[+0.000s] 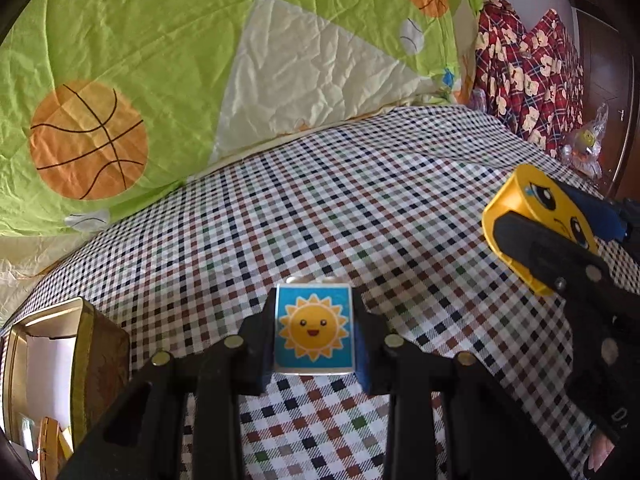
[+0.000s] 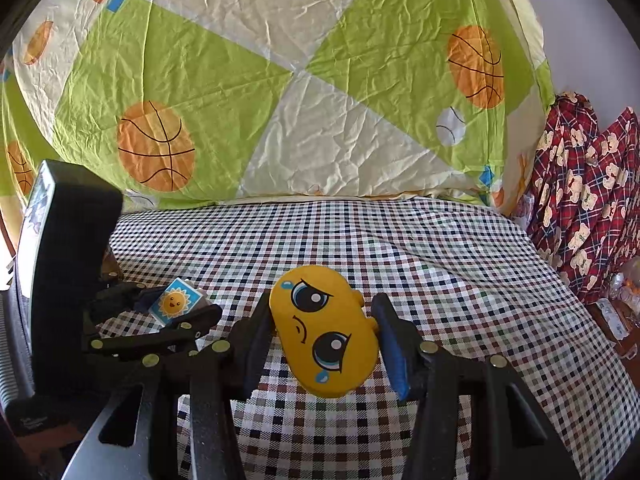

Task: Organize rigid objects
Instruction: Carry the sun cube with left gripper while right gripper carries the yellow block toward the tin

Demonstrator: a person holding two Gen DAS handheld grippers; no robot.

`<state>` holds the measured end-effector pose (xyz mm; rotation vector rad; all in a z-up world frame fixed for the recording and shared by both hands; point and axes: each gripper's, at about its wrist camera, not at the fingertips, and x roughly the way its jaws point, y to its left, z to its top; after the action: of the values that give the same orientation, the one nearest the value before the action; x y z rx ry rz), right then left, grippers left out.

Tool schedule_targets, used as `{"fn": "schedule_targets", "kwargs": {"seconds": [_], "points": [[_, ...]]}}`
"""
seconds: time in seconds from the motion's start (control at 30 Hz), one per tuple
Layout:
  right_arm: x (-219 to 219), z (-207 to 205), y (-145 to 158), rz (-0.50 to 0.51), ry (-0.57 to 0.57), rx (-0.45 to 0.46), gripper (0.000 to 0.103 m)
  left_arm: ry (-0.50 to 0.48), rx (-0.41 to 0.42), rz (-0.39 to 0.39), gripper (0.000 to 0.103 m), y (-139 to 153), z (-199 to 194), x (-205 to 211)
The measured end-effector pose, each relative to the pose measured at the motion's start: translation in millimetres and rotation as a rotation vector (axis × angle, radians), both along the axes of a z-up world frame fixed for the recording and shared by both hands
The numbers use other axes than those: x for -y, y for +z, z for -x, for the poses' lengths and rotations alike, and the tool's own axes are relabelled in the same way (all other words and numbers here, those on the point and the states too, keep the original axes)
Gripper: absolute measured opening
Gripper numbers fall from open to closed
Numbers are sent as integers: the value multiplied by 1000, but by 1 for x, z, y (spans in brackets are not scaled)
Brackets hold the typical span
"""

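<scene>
Being carried toward the box: two toys, one gripped in each gripper above the checked bed.

The sun block is being clamped by the left gripper, nearer the box at its lower left; the yellow face toy is being pinched across its narrow width by the right gripper.

You are working over a bed covered with a small-check sheet in white, black, brown and green. Along its far edge a quilt in green and cream with orange basketballs is heaped on the sheet. At the far right corner lies a red plaid cloth with bears, and a box sits at the near left edge.
</scene>
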<state>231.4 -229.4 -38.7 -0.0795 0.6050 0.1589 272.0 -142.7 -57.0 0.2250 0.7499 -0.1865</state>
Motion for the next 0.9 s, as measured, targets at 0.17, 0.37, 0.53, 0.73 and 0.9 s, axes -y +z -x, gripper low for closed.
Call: {"fn": "schedule_targets", "kwargs": {"seconds": [0.17, 0.37, 0.53, 0.73, 0.9], "points": [[2, 2, 1, -14, 1, 8, 52, 12, 38, 36, 31, 7, 14, -6], [2, 3, 2, -38, 13, 7, 52, 31, 70, 80, 31, 12, 29, -17], [5, 5, 3, -83, 31, -2, 52, 39, 87, 106, 31, 14, 41, -25], [2, 9, 4, -103, 55, 6, 52, 60, 131, 116, 31, 19, 56, -32], [-1, 13, 6, -105, 72, 24, 52, 68, 164, 119, 31, 22, 67, -36]]}}
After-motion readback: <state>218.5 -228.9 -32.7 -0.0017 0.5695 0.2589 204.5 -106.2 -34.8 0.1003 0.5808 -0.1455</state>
